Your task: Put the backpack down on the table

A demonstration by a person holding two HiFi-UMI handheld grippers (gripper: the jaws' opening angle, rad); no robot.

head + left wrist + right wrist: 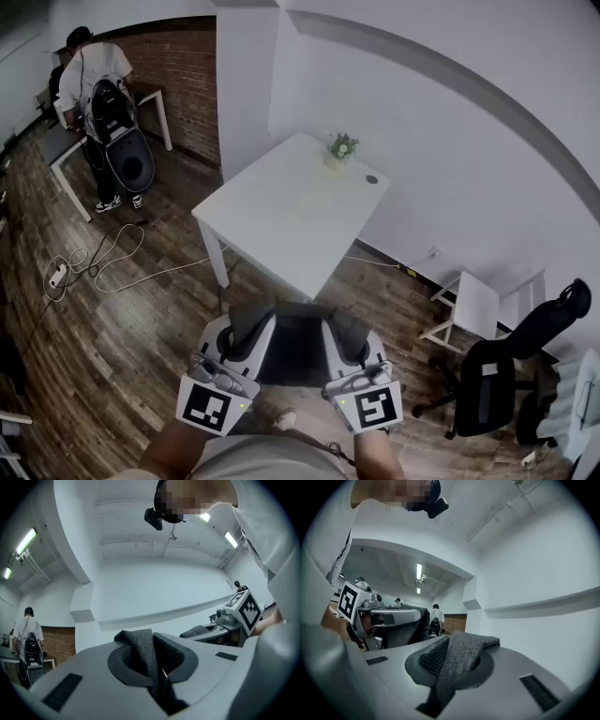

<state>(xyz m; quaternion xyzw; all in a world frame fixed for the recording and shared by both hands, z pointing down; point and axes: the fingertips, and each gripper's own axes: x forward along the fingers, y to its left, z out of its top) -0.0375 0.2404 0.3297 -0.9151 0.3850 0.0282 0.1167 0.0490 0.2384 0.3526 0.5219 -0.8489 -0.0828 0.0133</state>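
Table point(281, 216) with plant point(341, 148) by white wall point(422, 122), plank floor point(141, 328) around; both jaws tight on backpack straps point(143, 653).

right hand-held gripper point(451, 670): jaws closed | between them: backpack strap point(464, 649) (grey, woven)

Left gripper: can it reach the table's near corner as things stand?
Probably yes. The left gripper, shut on a backpack strap, faces the white table with nothing standing between them. The potted plant sits at the far edge.
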